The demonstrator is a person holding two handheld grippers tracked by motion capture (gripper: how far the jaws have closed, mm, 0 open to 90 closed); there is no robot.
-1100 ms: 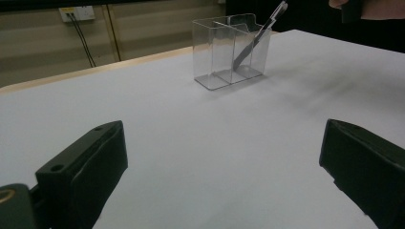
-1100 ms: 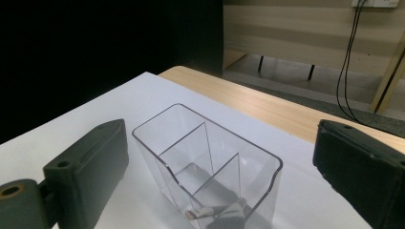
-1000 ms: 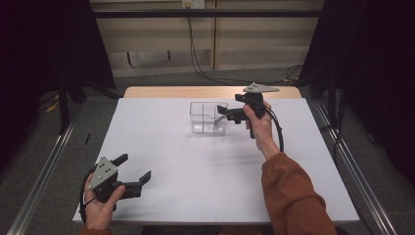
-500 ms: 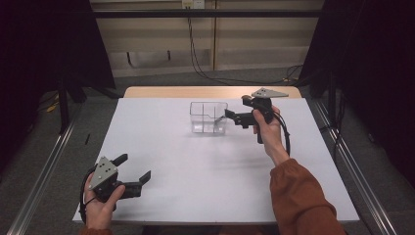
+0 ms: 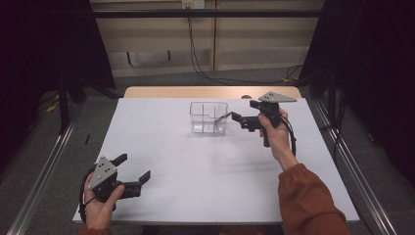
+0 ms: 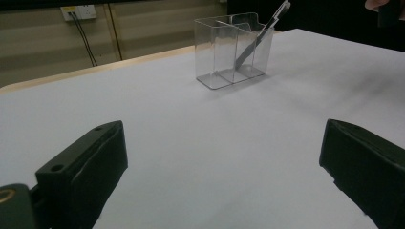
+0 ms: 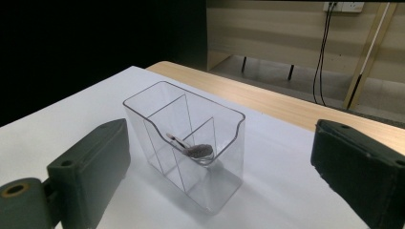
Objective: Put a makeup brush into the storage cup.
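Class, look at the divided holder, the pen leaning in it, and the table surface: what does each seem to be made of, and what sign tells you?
Holder: clear, glossy plastic, probably acrylic; the dividers and table show through its walls.
Pen: grey and slim with a light sheen, either metal or plastic; the look leaves it open.
Table surface: matt white sheet or laminate, with no glare; a bare wood-look edge shows at the far side.

a lab-like recording room: a plain table (image 5: 195, 161) covered in white stands alone between dark curtains (image 5: 44, 44), with metal floor rails (image 5: 44, 166) along both sides, bare pale wall panels, a wall socket (image 5: 192, 4) and loose black cables (image 5: 205, 68) hanging behind it.
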